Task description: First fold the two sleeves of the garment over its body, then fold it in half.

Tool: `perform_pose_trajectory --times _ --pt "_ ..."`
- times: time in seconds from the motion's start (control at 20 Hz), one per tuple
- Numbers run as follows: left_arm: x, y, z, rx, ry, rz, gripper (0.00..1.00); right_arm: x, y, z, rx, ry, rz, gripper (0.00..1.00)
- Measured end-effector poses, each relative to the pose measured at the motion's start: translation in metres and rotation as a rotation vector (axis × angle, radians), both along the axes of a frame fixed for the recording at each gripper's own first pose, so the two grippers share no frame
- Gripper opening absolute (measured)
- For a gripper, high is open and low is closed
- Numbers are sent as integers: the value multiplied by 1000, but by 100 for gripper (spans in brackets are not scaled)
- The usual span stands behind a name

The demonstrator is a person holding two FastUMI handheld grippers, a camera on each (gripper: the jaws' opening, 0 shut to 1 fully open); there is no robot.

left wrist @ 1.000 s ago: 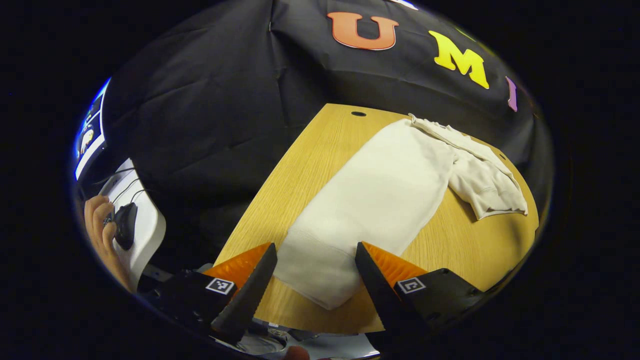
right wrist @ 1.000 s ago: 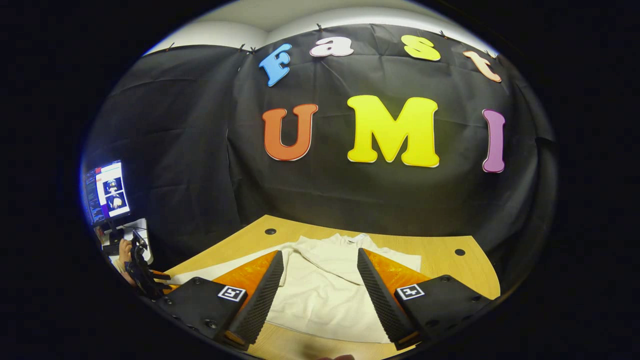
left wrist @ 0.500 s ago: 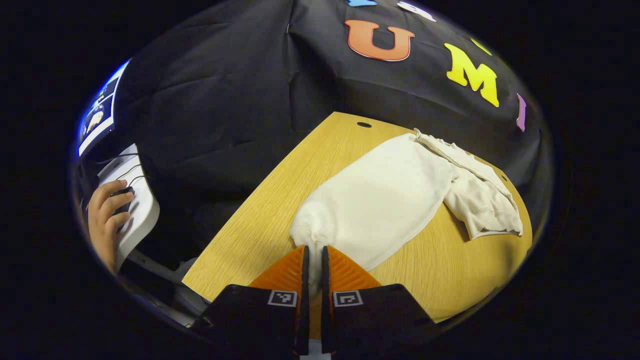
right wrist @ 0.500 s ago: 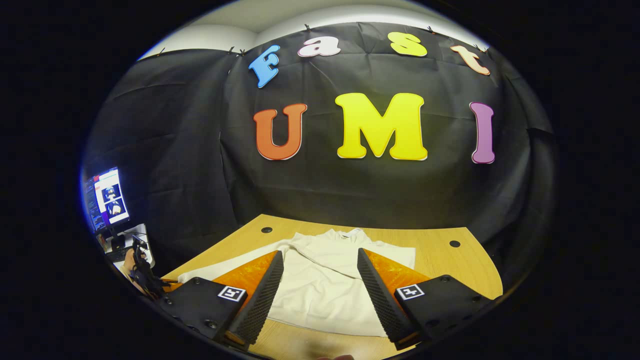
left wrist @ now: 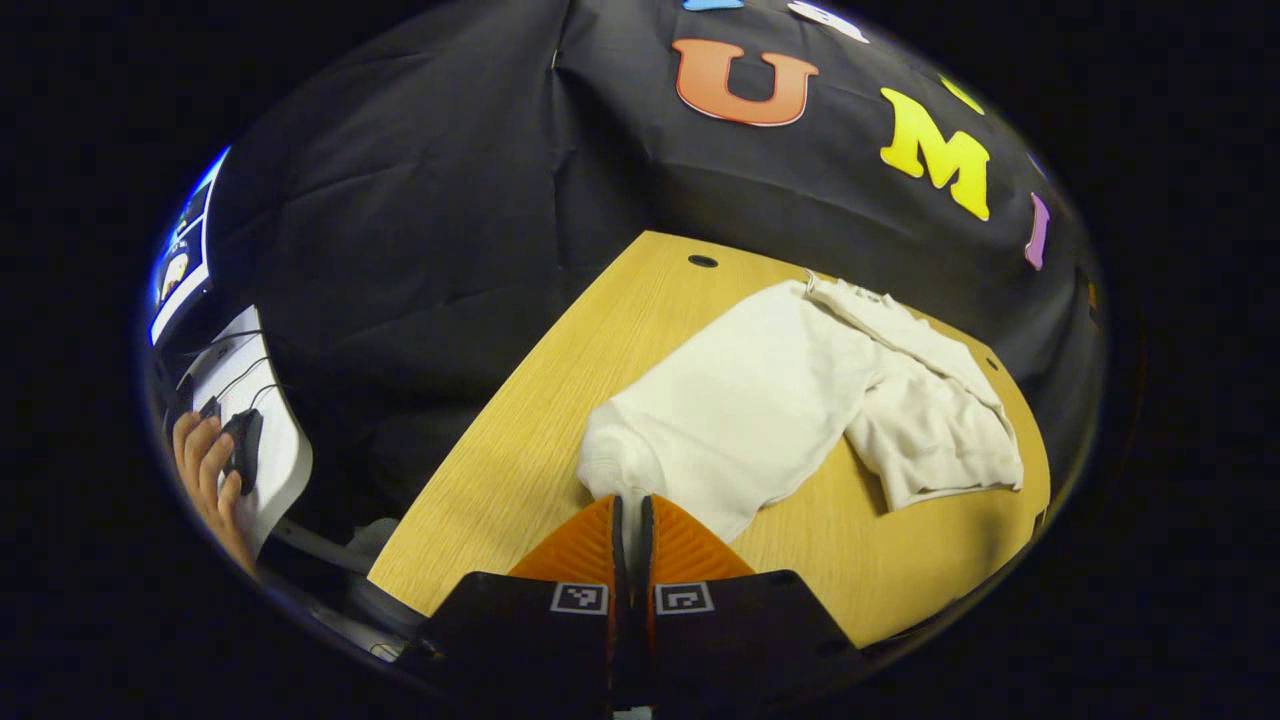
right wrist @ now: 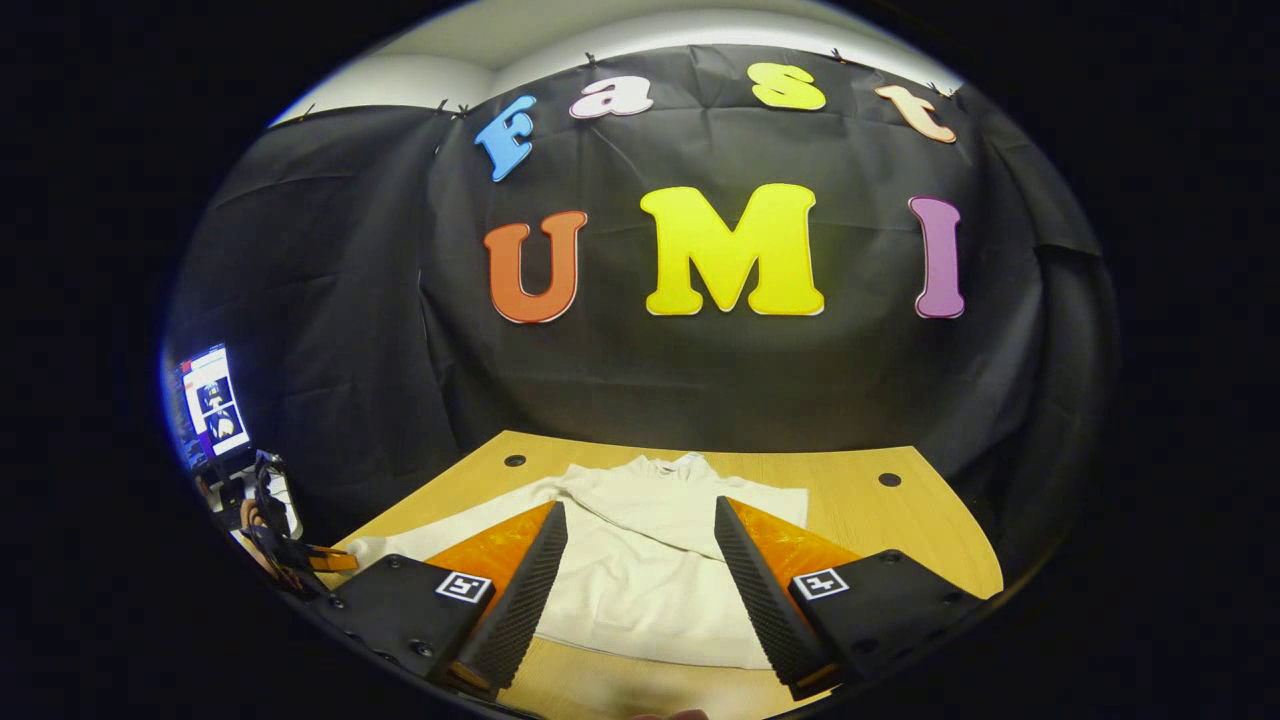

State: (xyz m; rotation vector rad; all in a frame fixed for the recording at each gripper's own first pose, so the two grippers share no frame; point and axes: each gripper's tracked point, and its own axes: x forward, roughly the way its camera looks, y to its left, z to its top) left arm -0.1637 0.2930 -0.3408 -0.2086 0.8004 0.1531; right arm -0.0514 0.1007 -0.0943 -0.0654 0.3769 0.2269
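Since a second ago the left gripper (left wrist: 630, 510) has clamped the cream fleece garment's (left wrist: 760, 400) sleeve cuff on the wooden table (left wrist: 520, 450), ready to fold it over, while the right gripper (right wrist: 640, 560) hovers wide open, empty.

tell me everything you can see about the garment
The garment is a cream, soft-looking knit top lying on the wooden table. One sleeve stretches toward the left hand-held gripper, whose fingers are shut on its cuff end, lifting and bunching it. The other sleeve lies crumpled beside the body. The right hand-held gripper hangs open over the body, collar toward the wall.
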Motion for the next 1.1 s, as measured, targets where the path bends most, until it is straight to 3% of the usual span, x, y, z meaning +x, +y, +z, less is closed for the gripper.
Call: perform_pose_trajectory --times 0.2,0.35,0.75,1.1 --pt "35 -9 45 -30 -88 -4 3 3 -8 -2 22 3 -17 93" --pt "64 -17 78 -24 -143 -52 3 6 -13 0 30 -4 -25 93" --pt "188 -51 157 -46 -316 -127 3 16 -51 11 44 -29 -87 93" --pt "283 -152 217 -46 -450 -339 3 22 -113 24 64 -63 -191 93"
